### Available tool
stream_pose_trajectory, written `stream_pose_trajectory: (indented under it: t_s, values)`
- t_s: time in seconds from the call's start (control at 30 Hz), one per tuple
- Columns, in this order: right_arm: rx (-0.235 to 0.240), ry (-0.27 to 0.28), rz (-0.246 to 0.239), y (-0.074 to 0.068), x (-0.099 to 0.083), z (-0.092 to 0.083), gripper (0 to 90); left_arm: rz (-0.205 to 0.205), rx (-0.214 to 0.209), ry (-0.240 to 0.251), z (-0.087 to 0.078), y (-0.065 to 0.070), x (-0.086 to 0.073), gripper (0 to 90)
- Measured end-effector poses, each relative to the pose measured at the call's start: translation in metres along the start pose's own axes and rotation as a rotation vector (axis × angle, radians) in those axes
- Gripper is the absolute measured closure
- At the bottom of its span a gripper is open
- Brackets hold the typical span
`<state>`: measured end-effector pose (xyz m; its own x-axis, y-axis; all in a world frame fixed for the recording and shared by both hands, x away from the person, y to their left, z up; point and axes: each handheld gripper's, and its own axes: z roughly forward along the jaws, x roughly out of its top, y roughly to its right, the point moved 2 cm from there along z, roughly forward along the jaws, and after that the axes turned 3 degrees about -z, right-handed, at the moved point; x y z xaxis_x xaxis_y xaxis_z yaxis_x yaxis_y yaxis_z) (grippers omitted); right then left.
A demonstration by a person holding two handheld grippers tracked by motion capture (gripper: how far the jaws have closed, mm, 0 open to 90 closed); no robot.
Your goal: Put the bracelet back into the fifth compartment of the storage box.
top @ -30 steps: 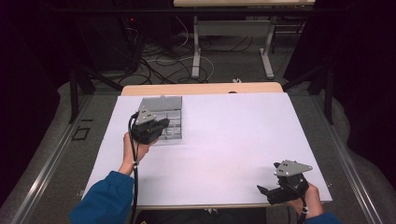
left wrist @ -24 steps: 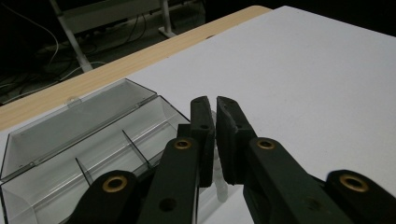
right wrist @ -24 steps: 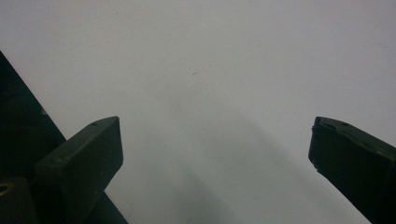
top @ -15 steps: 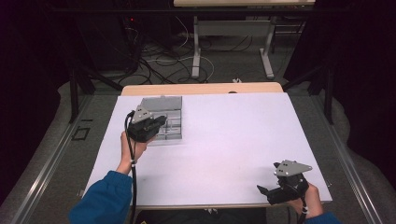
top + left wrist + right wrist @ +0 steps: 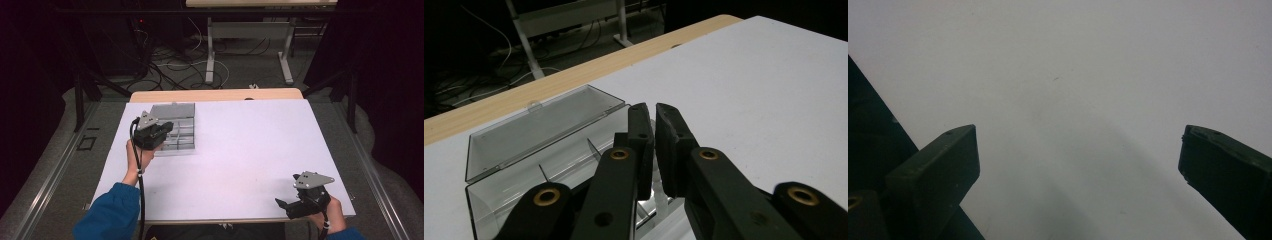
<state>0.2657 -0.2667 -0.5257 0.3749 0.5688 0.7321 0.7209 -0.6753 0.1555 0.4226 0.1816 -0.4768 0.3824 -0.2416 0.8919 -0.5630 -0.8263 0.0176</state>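
A clear plastic compartment box [image 5: 184, 138] lies at the far left of the white table top [image 5: 250, 145], its lid [image 5: 173, 110] laid open toward the far edge. My left gripper [image 5: 169, 128] hovers over the box's left part, shut, with nothing between its jaws. In the left gripper view the closed fingertips [image 5: 654, 108] point over the box's dividers [image 5: 591, 149] and the open lid [image 5: 539, 129]. My right gripper [image 5: 283, 205] rests at the near right corner, open. In the right gripper view its jaws [image 5: 1078, 150] stand wide apart over bare white surface.
A strip of wooden table edge [image 5: 215, 95] runs along the far side. Beyond it the dark floor holds cables [image 5: 170, 60] and the legs of another table [image 5: 211, 55]. The left gripper's black cable [image 5: 141, 190] trails back along the blue sleeve [image 5: 107, 212].
The left gripper has drifted slightly to the left over the box, still shut. The right gripper has not moved.
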Motion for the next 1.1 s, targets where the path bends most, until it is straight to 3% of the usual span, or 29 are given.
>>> stream_pose_trajectory:
  t_s: [0.47,0.7,0.9,1.1]
  values:
    - [0.000,0.003,-0.007,0.001,0.000,0.000,2.4,-0.015,0.045,0.001,0.003,-0.010,-0.005,85.7]
    - [-0.003,0.000,-0.007,0.001,0.000,0.000,2.4,-0.009,0.071,-0.035,0.010,-0.011,-0.012,85.7]
    - [-0.003,-0.001,0.000,0.000,0.000,0.000,2.4,0.009,0.108,-0.047,0.016,-0.009,-0.017,85.6]
    - [-0.005,0.002,-0.010,0.001,0.000,0.000,2.4,0.039,0.124,-0.095,0.026,-0.006,-0.025,85.6]
